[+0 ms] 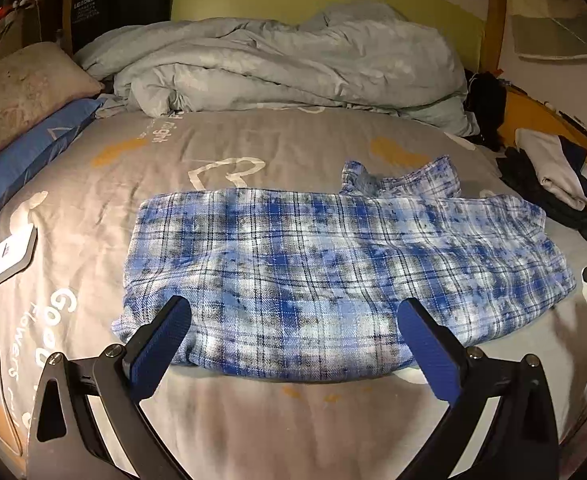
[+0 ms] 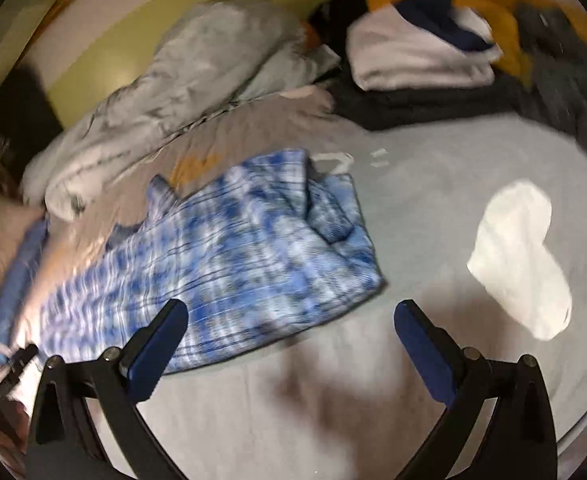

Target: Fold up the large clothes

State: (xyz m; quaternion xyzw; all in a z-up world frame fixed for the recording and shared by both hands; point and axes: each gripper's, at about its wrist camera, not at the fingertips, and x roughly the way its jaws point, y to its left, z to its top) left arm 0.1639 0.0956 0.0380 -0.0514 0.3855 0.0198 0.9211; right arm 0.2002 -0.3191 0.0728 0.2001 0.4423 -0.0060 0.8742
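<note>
A blue and white plaid shirt (image 1: 333,264) lies partly folded on the grey bed sheet (image 1: 253,420), with a sleeve or collar part sticking up at its far side. My left gripper (image 1: 293,320) hovers open over the shirt's near edge, nothing between its blue pads. In the blurred right wrist view the same plaid shirt (image 2: 229,256) lies left of centre. My right gripper (image 2: 291,320) stands open above the sheet (image 2: 413,208), just off the shirt's near right corner, holding nothing.
A crumpled grey duvet (image 1: 285,64) fills the head of the bed. Pillows (image 1: 21,92) lie at the left, a white device (image 1: 9,256) with a cable beside them. A pile of folded clothes (image 2: 421,52) sits at the far right.
</note>
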